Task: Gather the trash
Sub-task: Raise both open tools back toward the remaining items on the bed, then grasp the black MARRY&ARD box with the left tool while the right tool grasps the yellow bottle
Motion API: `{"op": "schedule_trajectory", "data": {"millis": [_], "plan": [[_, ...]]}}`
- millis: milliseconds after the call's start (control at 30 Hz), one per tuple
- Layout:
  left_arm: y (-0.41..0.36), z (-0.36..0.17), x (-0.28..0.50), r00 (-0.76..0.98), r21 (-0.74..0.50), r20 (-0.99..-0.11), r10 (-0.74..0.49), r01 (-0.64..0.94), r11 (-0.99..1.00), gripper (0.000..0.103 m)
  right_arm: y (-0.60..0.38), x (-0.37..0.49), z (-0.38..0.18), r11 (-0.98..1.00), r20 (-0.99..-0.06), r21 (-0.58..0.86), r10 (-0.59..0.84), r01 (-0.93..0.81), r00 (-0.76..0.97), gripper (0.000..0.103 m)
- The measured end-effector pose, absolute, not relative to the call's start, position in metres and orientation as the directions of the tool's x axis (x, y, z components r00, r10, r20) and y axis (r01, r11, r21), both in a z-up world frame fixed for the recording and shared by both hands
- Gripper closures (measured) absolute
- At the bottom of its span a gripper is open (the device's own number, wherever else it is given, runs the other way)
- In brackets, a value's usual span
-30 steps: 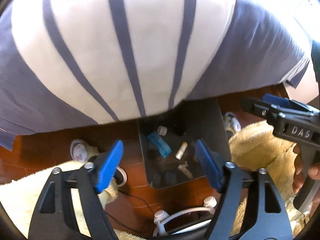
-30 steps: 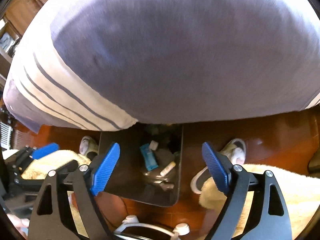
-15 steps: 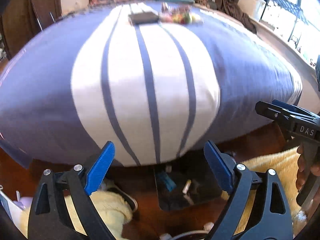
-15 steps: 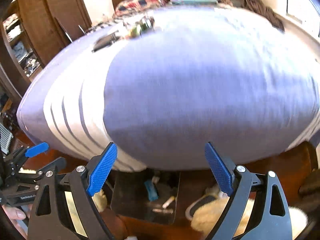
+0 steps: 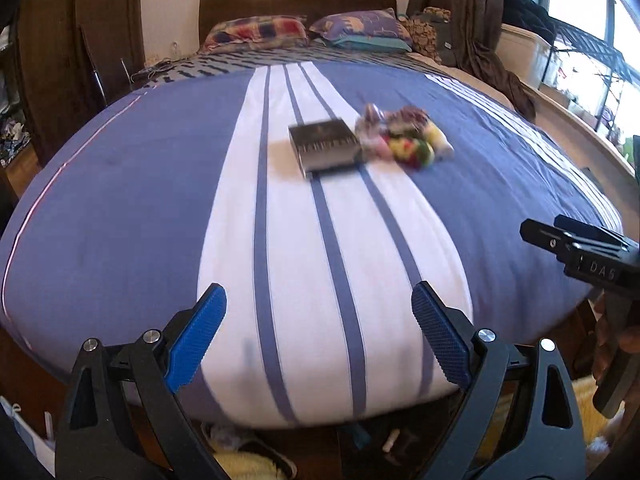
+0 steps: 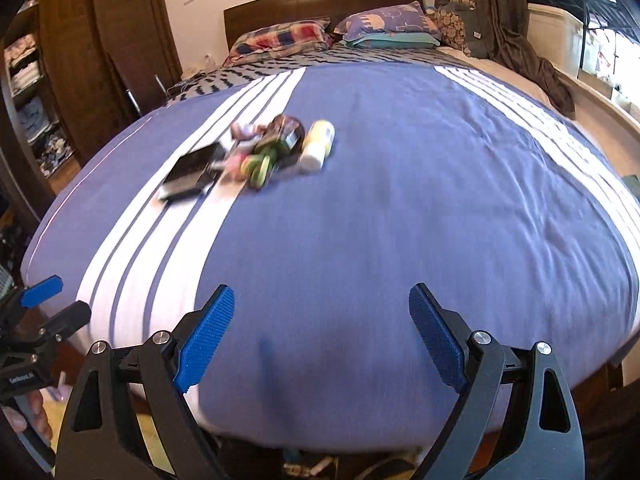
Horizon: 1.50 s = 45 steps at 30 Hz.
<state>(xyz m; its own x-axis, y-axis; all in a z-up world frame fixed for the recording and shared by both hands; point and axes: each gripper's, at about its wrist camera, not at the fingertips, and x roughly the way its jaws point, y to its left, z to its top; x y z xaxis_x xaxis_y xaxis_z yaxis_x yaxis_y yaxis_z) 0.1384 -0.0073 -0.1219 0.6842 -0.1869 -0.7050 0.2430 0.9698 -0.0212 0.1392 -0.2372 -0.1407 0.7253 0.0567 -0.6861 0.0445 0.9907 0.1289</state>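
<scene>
Bedspread [image 6: 400,208] lies clear up to the trash pile [image 6: 276,148] and black box [image 6: 192,178].

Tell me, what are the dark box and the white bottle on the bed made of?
The box looks like glossy printed cardboard: flat faces, sharp edges, a sheen. The bottle seems smooth plastic, white with a yellowish label. Blur leaves both uncertain.

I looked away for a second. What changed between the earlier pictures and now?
Both views swung up from the floor bin to the bedspread, with a dark box and wrapper pile on it. Left gripper and right gripper stayed open and empty.
</scene>
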Motion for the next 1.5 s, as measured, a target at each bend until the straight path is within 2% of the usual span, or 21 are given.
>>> {"op": "schedule_trajectory", "data": {"millis": [100,433,633,800,933,1067,1133,1200,1300,1500], "plan": [[-0.014,-0.118,0.167,0.672,-0.042,-0.712,-0.202,0.247,0.968,0.011,-0.238,0.165,-0.134,0.991,-0.677,0.128,0.054,0.046,0.734,0.014],[-0.035,-0.109,0.254,0.696,-0.019,-0.701,-0.157,0.201,0.979,0.011,-0.238,0.249,-0.121,0.992,-0.668,0.115,0.047,0.041,0.743,0.015],[-0.048,-0.111,0.293,0.696,-0.008,-0.705,-0.138,0.186,0.982,0.011,-0.248,0.282,-0.13,0.986,-0.685,0.152,0.054,0.07,0.726,0.032],[-0.062,-0.123,0.32,0.674,0.007,-0.73,-0.117,0.179,0.984,0.011,-0.249,0.299,-0.138,0.982,-0.697,0.177,0.075,0.069,0.713,0.04],[-0.067,-0.136,0.334,0.652,0.042,-0.754,-0.077,0.164,0.986,0.011,-0.245,0.311,-0.145,0.985,-0.722,0.155,0.061,0.076,0.69,0.051],[-0.067,-0.145,0.342,0.636,0.051,-0.769,-0.066,0.164,0.985,0.011,-0.244,0.318,-0.151,0.983,-0.733,0.164,0.07,0.077,0.676,0.051],[-0.066,-0.149,0.345,0.623,0.044,-0.779,-0.067,0.161,0.986,0.015,-0.244,0.323,-0.152,0.983,-0.738,0.164,0.068,0.081,0.671,0.051],[-0.064,-0.152,0.349,0.608,0.03,-0.79,-0.075,0.16,0.987,0.024,-0.245,0.329,-0.151,0.981,-0.738,0.178,0.077,0.083,0.67,0.051],[-0.062,-0.154,0.351,0.598,0.02,-0.797,-0.083,0.163,0.986,0.029,-0.245,0.336,-0.15,0.978,-0.738,0.191,0.087,0.084,0.67,0.051],[-0.064,-0.154,0.349,0.598,0.037,-0.798,-0.074,0.172,0.984,0.03,-0.24,0.351,-0.157,0.984,-0.766,0.149,0.05,0.1,0.641,0.053]]}}
